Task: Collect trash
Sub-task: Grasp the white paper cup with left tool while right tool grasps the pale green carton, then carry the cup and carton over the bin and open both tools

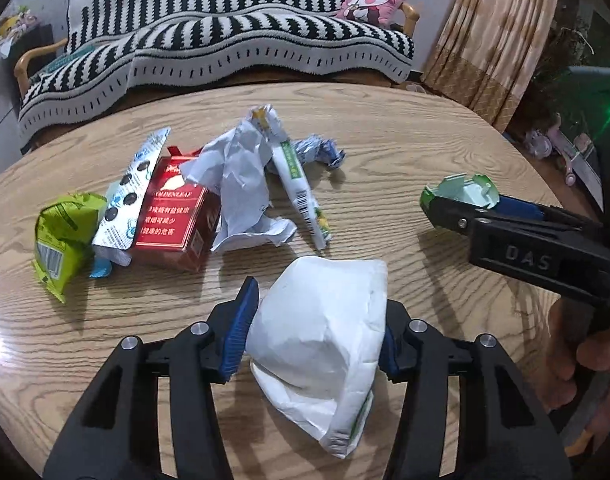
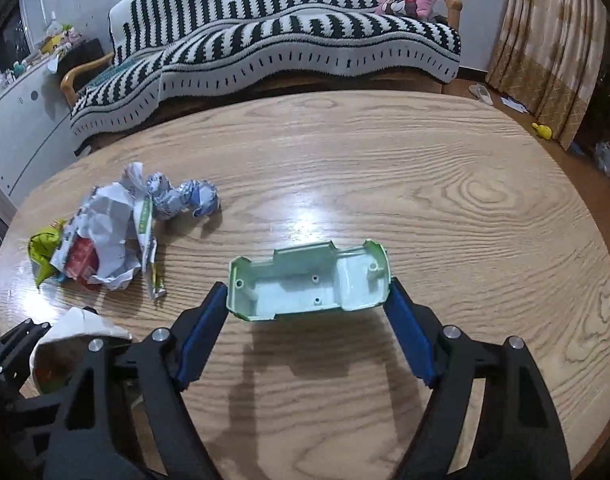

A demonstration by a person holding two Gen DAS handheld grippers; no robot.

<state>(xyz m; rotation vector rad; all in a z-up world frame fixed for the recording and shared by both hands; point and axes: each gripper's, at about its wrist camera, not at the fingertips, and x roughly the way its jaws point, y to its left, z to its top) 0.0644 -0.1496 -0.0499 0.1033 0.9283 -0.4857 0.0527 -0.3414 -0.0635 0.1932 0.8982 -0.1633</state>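
My left gripper [image 1: 315, 332] is shut on a white paper bag [image 1: 325, 344] and holds it above the wooden table [image 1: 385, 152]. My right gripper [image 2: 309, 304] is shut on a pale green plastic toy-car shell [image 2: 309, 284], hollow side up; it shows at the right of the left wrist view [image 1: 461, 192]. A trash pile lies at the table's left: a green snack packet [image 1: 63, 236], a blister pack [image 1: 133, 192], a red cigarette box [image 1: 177, 220], crumpled white paper [image 1: 241, 192], a long wrapper [image 1: 301, 188] and a crumpled blue-white wrapper [image 1: 321, 150].
A sofa with a black-and-white striped blanket [image 1: 225, 40] and a pink cushion [image 1: 373, 4] stands behind the table. A curtain [image 1: 493, 32] hangs at the right. Toys lie on the floor at the far right [image 1: 557, 148]. A white cabinet [image 2: 21, 120] stands left.
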